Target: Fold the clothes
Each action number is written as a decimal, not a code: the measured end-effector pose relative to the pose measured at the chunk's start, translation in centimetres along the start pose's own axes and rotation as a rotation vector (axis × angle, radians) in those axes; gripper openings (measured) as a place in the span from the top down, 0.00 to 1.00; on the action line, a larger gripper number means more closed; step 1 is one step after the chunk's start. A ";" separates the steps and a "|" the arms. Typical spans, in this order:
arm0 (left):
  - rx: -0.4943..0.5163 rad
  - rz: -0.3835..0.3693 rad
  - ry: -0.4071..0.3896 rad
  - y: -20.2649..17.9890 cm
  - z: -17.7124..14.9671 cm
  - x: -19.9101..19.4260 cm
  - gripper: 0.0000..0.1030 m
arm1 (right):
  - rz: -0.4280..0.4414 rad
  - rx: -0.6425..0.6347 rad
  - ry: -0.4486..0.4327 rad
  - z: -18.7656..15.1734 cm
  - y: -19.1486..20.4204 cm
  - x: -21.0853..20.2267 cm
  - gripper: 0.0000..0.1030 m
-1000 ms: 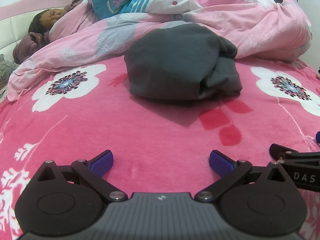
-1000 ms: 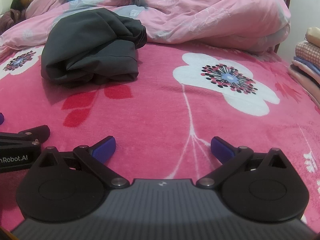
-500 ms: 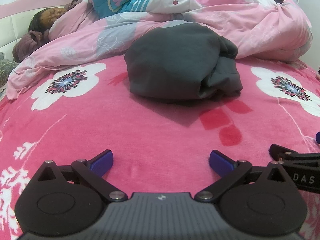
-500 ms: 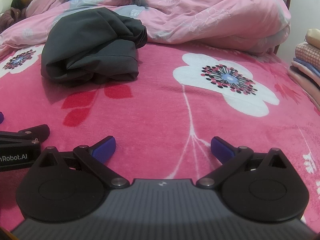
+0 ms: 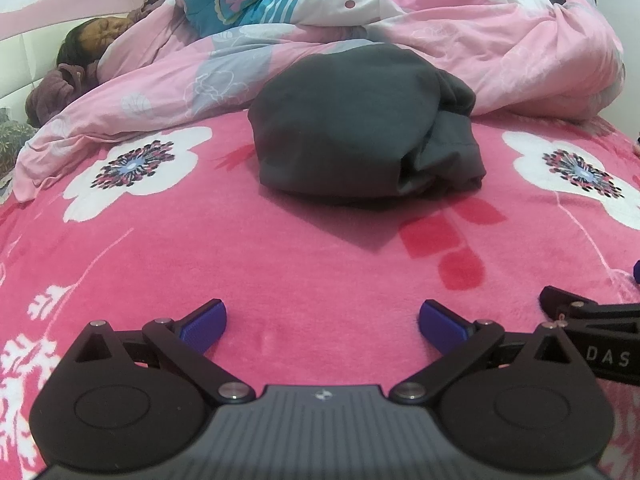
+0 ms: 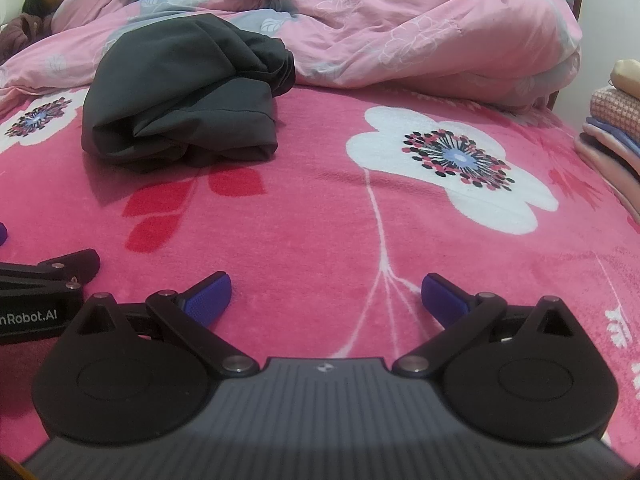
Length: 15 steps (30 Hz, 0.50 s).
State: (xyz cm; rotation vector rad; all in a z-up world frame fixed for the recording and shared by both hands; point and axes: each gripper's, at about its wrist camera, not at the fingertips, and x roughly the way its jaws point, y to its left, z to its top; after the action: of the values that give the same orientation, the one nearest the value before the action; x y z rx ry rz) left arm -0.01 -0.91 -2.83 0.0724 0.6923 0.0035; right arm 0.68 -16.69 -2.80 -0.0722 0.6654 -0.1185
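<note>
Left gripper (image 5: 322, 322) reads "DAS", right gripper (image 6: 326, 294) "nRobot.AI"; both jaws spread, empty. Dark garment (image 5: 360, 128) lies bundled ahead.

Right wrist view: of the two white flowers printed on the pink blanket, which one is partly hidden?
The white flower at far left; the dark grey folded garment borders it, while the white flower at right shows whole.

L gripper (image 5: 322, 322) & R gripper (image 6: 325, 294) side by side, jaws wide, empty

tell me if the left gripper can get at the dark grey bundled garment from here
Probably yes: the open left gripper faces the dark grey bundled garment head-on, with only bare pink floral blanket between them.
</note>
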 end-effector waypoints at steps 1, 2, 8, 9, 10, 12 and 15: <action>0.001 0.001 -0.001 0.0 0.0 0.0 0.00 | 0.000 0.000 0.000 0.0 0.0 0.0 0.01; 0.002 0.002 -0.001 0.0 0.0 0.0 0.00 | 0.000 0.000 0.000 0.0 0.0 0.0 0.01; -0.001 0.001 -0.009 0.0 -0.1 0.1 0.00 | -0.003 -0.002 -0.004 -0.1 0.1 0.0 0.01; -0.002 0.001 -0.010 0.0 -0.1 0.1 0.00 | -0.004 -0.002 -0.005 -0.2 0.1 0.0 0.01; -0.004 0.000 -0.012 0.0 -0.2 0.1 0.00 | -0.004 -0.002 -0.006 -0.2 0.1 0.0 0.01; -0.007 -0.001 -0.019 0.0 -0.3 0.1 0.00 | 0.001 0.004 -0.005 -0.2 0.0 0.0 0.01; -0.013 -0.004 -0.025 0.1 -0.3 0.0 0.00 | 0.035 0.045 0.005 -0.2 -0.7 0.2 0.01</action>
State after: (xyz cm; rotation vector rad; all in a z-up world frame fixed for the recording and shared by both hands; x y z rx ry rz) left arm -0.22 -0.75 -3.05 0.0588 0.6669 0.0029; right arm 0.62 -17.46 -3.02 -0.0173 0.6685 -0.0996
